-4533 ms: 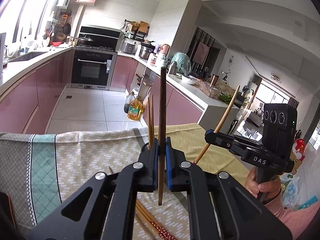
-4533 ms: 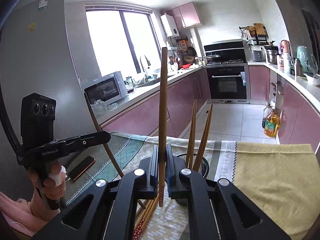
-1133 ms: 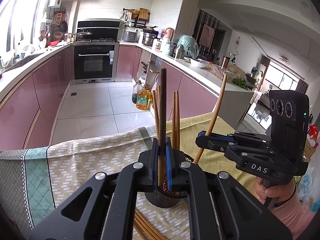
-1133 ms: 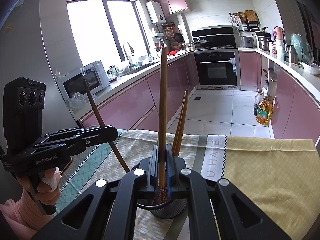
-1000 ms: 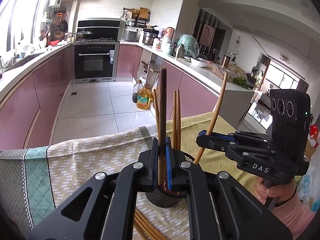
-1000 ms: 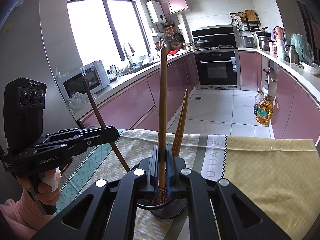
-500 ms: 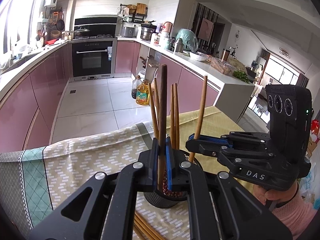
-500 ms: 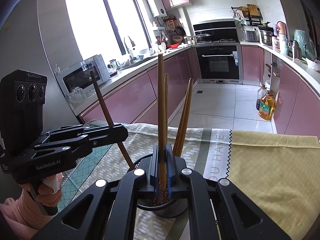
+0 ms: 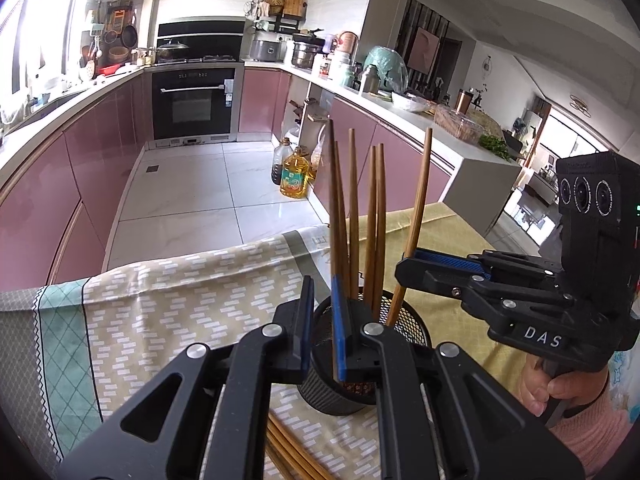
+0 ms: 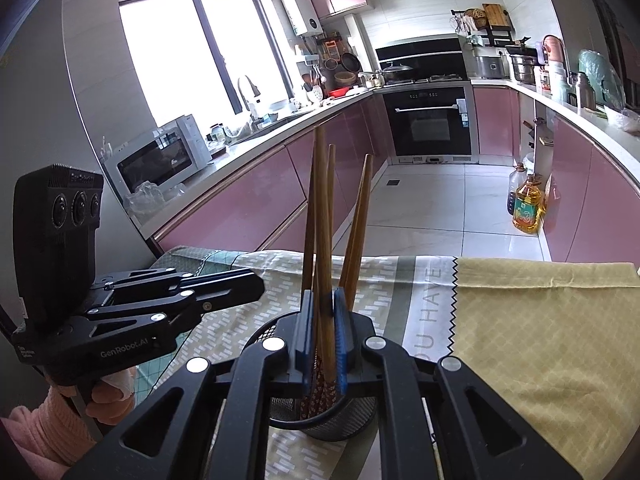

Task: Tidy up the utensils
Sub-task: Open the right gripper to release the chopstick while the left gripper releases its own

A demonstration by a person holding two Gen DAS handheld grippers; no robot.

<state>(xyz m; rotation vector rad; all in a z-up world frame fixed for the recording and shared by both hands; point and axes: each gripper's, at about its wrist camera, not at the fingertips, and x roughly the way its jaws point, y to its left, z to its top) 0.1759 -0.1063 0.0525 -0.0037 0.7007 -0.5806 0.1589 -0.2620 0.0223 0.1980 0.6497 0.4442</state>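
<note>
A black mesh cup (image 9: pixel 412 332) stands on the patterned tablecloth (image 9: pixel 180 300) and holds several brown chopsticks, upright and fanned out. My left gripper (image 9: pixel 321 292) hovers just over the cup's near rim. Its jaws are opening: a dark chopstick (image 9: pixel 332 200) leans on the right pad, with a gap to the left pad. In the right wrist view the cup (image 10: pixel 352 412) sits under my right gripper (image 10: pixel 323 300), whose jaws are opening too. A chopstick (image 10: pixel 320 200) stands loosely between its blue pads with its end down in the cup. Each gripper also shows side-on in the other's view.
Loose chopsticks (image 9: pixel 288 452) lie on the cloth in front of the cup. The person's hands (image 9: pixel 560 384) (image 10: pixel 108 396) in pink sleeves grip the handles. The table's far edge drops to a tiled kitchen floor with an oil bottle (image 9: pixel 294 178).
Both grippers have sunk toward the cup, lowering their chopsticks into it. Both pairs of jaws, clamped on a stick before, have parted, and the sticks now stand in the cup.
</note>
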